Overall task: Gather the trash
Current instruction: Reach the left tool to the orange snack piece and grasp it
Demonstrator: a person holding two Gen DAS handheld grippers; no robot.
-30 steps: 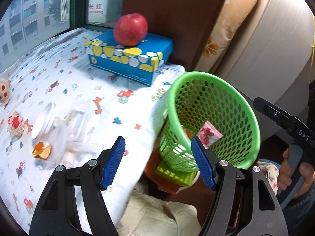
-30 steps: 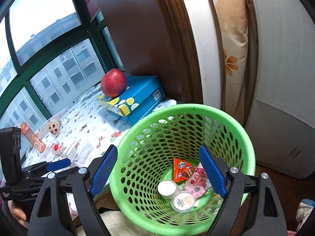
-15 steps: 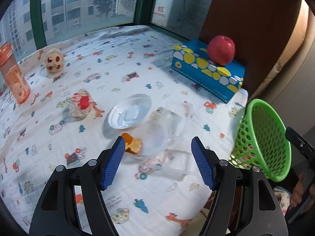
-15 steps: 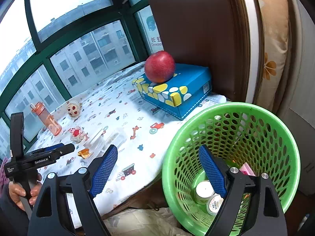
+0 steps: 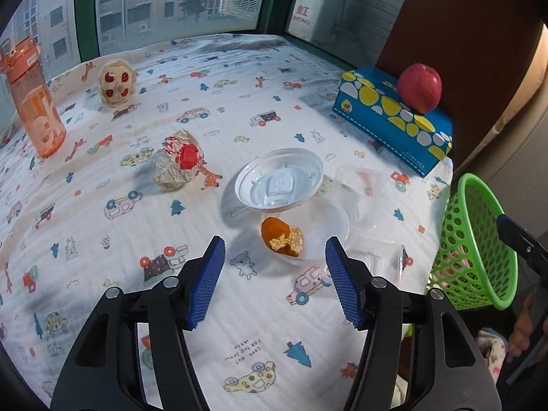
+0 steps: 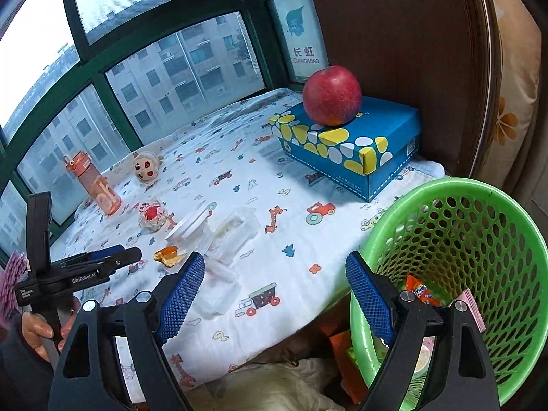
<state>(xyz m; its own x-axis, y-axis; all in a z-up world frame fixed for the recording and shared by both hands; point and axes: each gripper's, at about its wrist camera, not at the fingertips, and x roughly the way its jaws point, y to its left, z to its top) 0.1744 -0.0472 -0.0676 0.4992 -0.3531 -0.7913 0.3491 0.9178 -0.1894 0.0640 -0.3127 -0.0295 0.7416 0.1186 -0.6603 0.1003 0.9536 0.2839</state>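
On the printed cloth, an orange peel (image 5: 281, 236) rests against a clear plastic bowl (image 5: 328, 229), with a clear lid (image 5: 279, 179) leaning just behind it. My left gripper (image 5: 273, 241) hovers before the peel with its jaws closing; nothing is pressed between the pads. A crumpled wrapper (image 5: 178, 164) lies to the left, and clear plastic tubs (image 5: 358, 179) to the right. Beside the table's right edge stands the green basket (image 6: 445, 185), holding an orange packet (image 6: 419, 293). My right gripper (image 6: 274, 257) is open and holds nothing, over the table edge next to the basket.
A blue tissue box (image 6: 346, 147) with a red apple (image 6: 332, 96) on it stands at the back right. An orange bottle (image 5: 34, 102) and a small round toy (image 5: 114, 84) stand near the window. Brown panel and cushion rise behind the basket.
My left gripper swung from the basket out over the table to the peel, and its jaws narrowed. My right gripper shifted left from above the basket to the table edge.
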